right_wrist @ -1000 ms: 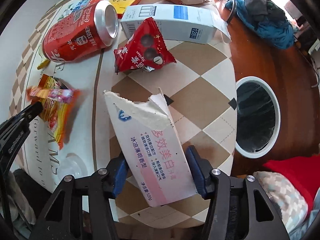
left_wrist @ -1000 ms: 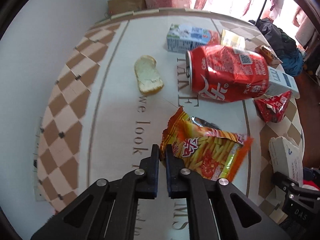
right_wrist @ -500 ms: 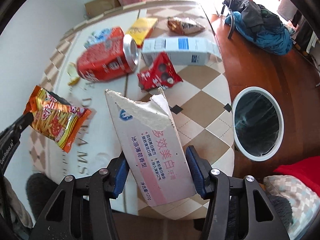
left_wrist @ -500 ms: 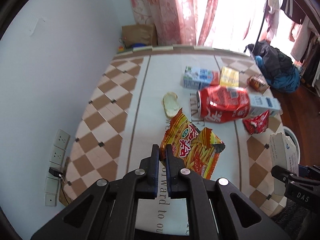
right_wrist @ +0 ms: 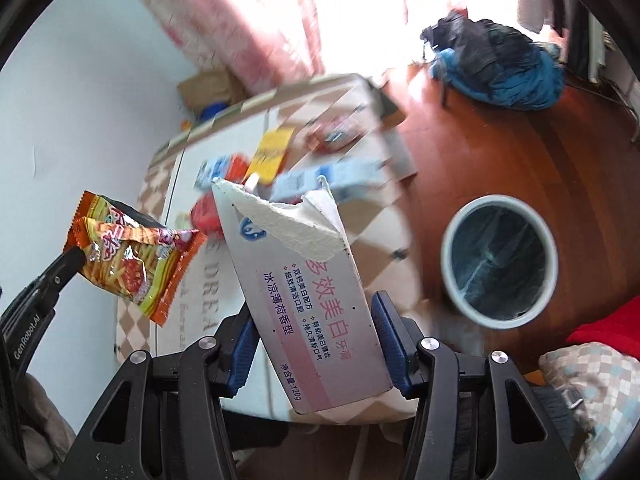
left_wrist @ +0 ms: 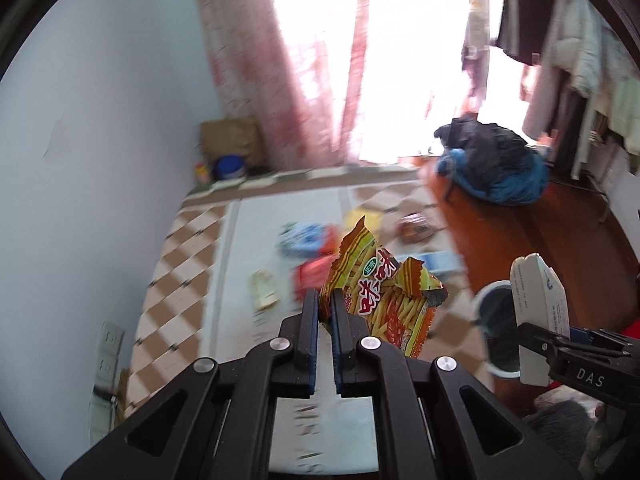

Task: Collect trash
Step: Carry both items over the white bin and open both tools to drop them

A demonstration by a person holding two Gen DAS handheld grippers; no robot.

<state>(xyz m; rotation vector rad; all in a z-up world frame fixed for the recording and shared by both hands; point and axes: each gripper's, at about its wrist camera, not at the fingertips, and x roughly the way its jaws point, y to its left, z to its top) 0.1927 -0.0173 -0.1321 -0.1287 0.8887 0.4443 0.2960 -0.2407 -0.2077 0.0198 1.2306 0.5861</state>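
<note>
My left gripper (left_wrist: 326, 300) is shut on the corner of an orange snack bag (left_wrist: 384, 300) and holds it high above the table; the bag also shows in the right wrist view (right_wrist: 132, 264). My right gripper (right_wrist: 314, 320) is shut on a torn white toothpaste box (right_wrist: 308, 288), also held in the air; the box shows in the left wrist view (left_wrist: 538, 312). A white round bin (right_wrist: 500, 260) with a dark liner stands on the wooden floor to the right of the table; it also shows in the left wrist view (left_wrist: 494, 320).
On the checked tablecloth (left_wrist: 188, 264) lie a red can (left_wrist: 310, 278), a blue carton (left_wrist: 304, 238), a slice of bread (left_wrist: 264, 292), a yellow box (right_wrist: 270, 154) and more wrappers, blurred. A blue and black heap of clothes (right_wrist: 496, 64) lies on the floor.
Both grippers have risen well above the table with the snack bag and the box still held. The bin has come into fuller view at the right.
</note>
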